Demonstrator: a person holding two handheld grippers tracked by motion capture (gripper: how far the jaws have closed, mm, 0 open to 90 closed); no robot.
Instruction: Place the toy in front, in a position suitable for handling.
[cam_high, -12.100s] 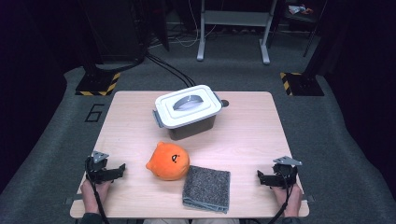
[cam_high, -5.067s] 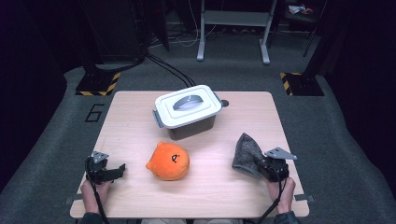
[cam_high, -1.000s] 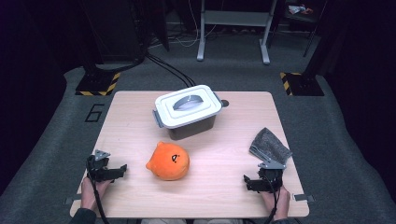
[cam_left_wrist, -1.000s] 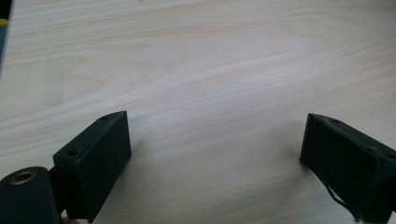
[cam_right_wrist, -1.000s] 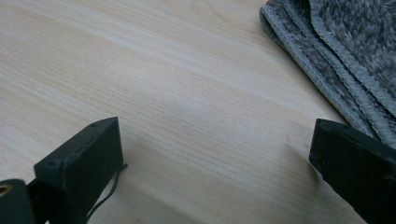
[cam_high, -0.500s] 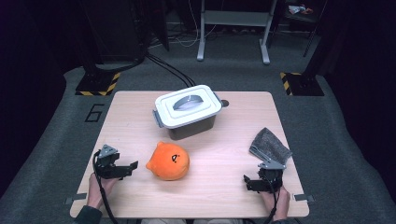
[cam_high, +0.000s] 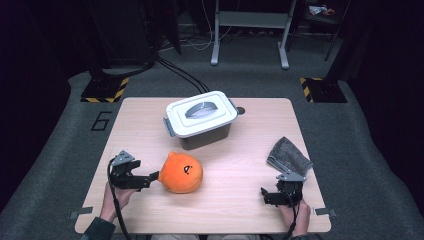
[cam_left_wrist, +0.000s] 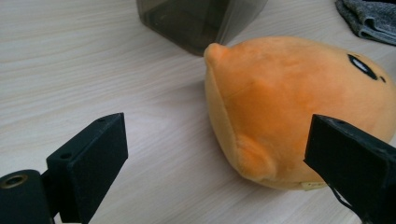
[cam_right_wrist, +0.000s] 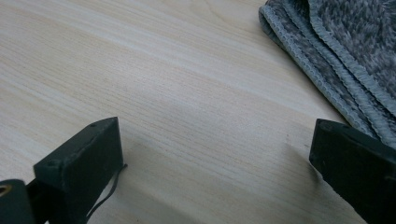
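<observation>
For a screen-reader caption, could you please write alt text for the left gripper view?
The left gripper is open, its black jaws flanking an orange plush toy lying on the pale wooden table. Behind it are a dark bin and a grey cloth.

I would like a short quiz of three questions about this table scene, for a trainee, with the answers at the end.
1. True or false: the left gripper is shut on the orange plush toy.
2. Multiple choice: where does the grey cloth lie? A) on the lidded plastic box; B) near the table's right edge, beyond the right gripper; C) under the plush toy.
3. Fill in: the box's lid is ____ (on or off).

Key
1. False: its jaws stand open, with the toy's near end just ahead of them.
2. B.
3. On.
</observation>
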